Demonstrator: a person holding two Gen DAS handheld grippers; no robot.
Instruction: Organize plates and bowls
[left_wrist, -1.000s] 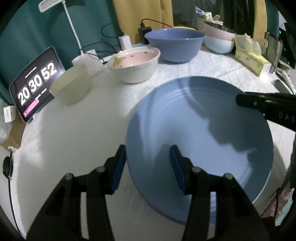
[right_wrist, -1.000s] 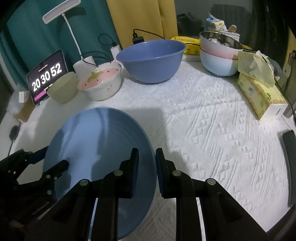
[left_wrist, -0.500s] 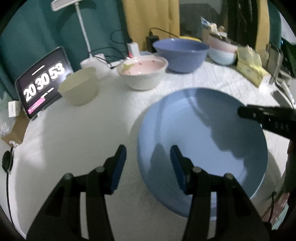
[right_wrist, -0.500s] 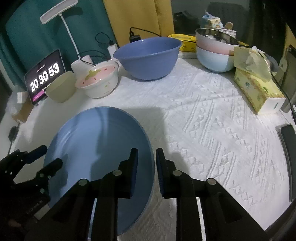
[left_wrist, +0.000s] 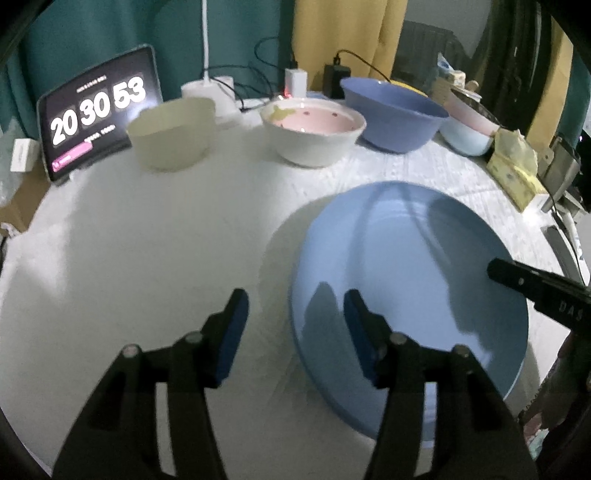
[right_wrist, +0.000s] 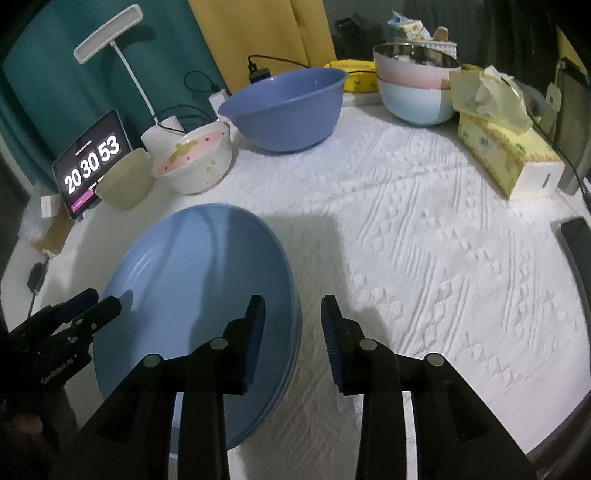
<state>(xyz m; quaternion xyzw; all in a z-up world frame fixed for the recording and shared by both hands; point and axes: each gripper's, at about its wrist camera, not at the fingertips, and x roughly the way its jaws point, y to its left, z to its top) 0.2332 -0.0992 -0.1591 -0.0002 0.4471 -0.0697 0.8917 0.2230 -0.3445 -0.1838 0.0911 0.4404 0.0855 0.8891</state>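
Observation:
A stack of light blue plates (left_wrist: 410, 291) (right_wrist: 199, 295) lies flat on the white tablecloth at the table's front. My left gripper (left_wrist: 293, 314) is open and straddles the stack's left rim without touching it. My right gripper (right_wrist: 291, 321) is open and straddles the stack's right rim, holding nothing. Behind stand a cream bowl (left_wrist: 171, 134) (right_wrist: 125, 179), a white bowl with a pink inside (left_wrist: 314, 134) (right_wrist: 195, 162), a big blue bowl (left_wrist: 393, 112) (right_wrist: 284, 107), and a pink bowl stacked in a pale blue bowl (right_wrist: 415, 86).
A tablet showing a clock (left_wrist: 98, 110) (right_wrist: 92, 162) and a desk lamp (right_wrist: 110, 44) stand at the back left among cables. A yellow tissue box (right_wrist: 506, 147) sits at the right. A dark phone (right_wrist: 578, 240) lies at the right edge.
My right gripper has opened and let go of the plate rim. My left gripper has drawn back to the left off the plates. The plates now rest flat on the cloth.

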